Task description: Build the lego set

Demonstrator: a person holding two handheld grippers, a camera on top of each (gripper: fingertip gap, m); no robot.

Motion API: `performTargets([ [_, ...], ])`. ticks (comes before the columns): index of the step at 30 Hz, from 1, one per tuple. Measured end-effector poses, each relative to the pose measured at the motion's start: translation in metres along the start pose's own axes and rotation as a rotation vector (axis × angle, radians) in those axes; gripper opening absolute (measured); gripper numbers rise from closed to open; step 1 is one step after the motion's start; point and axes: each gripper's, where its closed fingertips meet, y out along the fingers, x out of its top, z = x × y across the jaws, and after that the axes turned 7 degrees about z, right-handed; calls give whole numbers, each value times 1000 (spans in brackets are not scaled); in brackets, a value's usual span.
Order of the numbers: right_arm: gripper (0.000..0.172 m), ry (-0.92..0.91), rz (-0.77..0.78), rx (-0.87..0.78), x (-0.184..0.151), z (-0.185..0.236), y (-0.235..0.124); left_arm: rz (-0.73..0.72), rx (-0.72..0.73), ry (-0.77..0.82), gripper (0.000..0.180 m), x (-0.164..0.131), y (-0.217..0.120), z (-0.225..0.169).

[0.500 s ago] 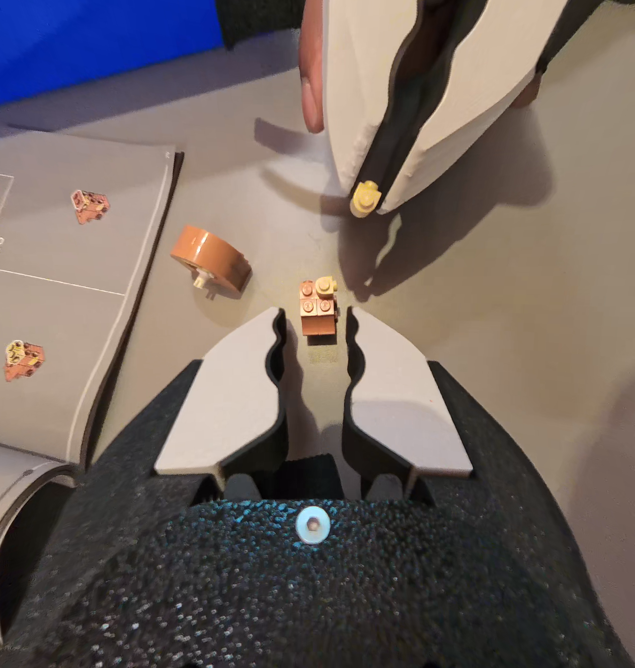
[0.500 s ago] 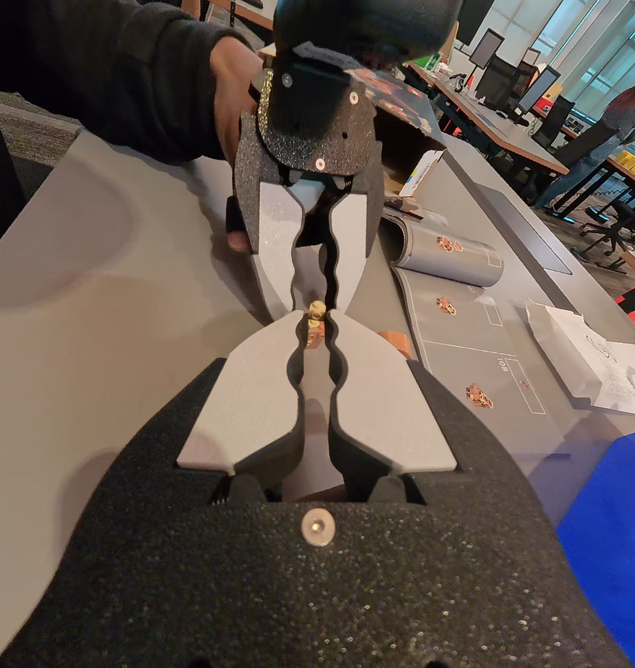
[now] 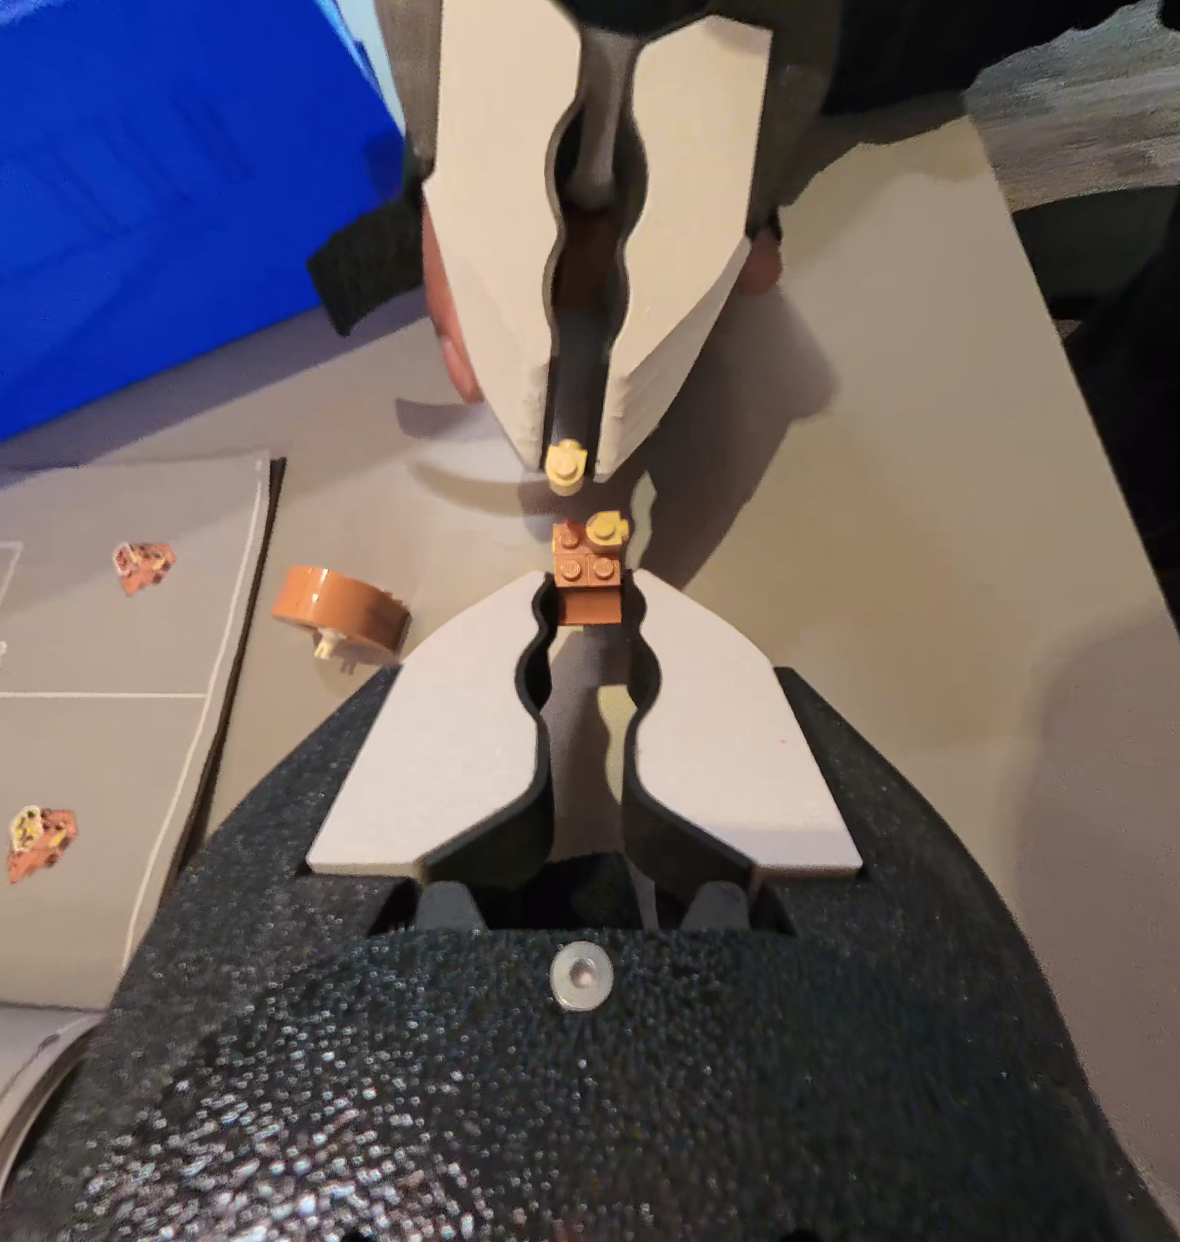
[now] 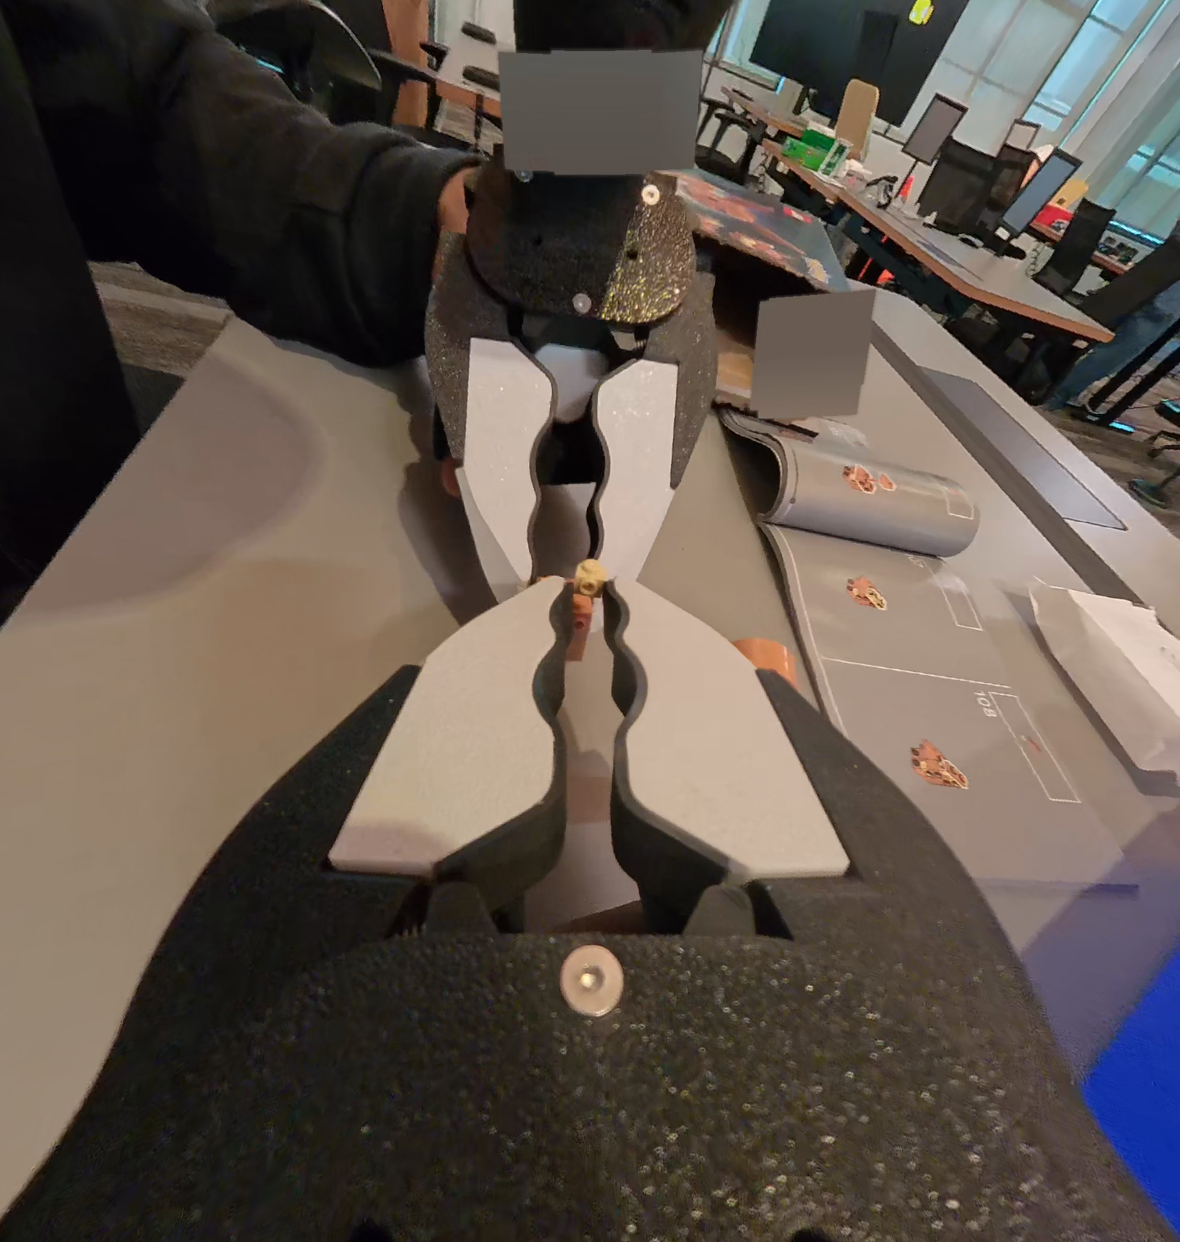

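Observation:
In the left wrist view my left gripper (image 3: 588, 595) is shut on a small brown brick assembly (image 3: 587, 585), its pads pressing on both sides. A tan round stud piece (image 3: 607, 531) sits on the assembly's far right corner. My right gripper (image 3: 566, 457) comes in from the far side, shut on another small tan stud piece (image 3: 566, 465), which it holds just above and beyond the assembly. In the right wrist view the tan piece (image 4: 588, 579) sits at my right gripper's (image 4: 587, 591) tips. The brown assembly (image 4: 580, 628) shows just behind it, with the left gripper's fingers (image 4: 500, 470) beyond.
A brown round piece (image 3: 338, 615) lies on the grey table (image 3: 910, 605) to the left of the left gripper. An open instruction booklet (image 3: 103, 672) lies further left, next to a blue surface (image 3: 137, 201). In the right wrist view a crumpled white paper bag (image 4: 1145, 692) lies at the right. My left and right fingertips are right by each other.
The left fingers, open behind the brown assembly before, have moved up and shut on it. The right gripper has brought its tan piece closer to the assembly.

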Motion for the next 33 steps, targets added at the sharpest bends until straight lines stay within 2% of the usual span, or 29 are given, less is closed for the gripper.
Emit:
performTargets([
  [10,8,9,18,90,-1,13,0,-35,-24,127,17,9,-5,-15],
  [33,7,-28,32,149,-2,25,2,-3,-40,179,18,8,-4,-23],
])
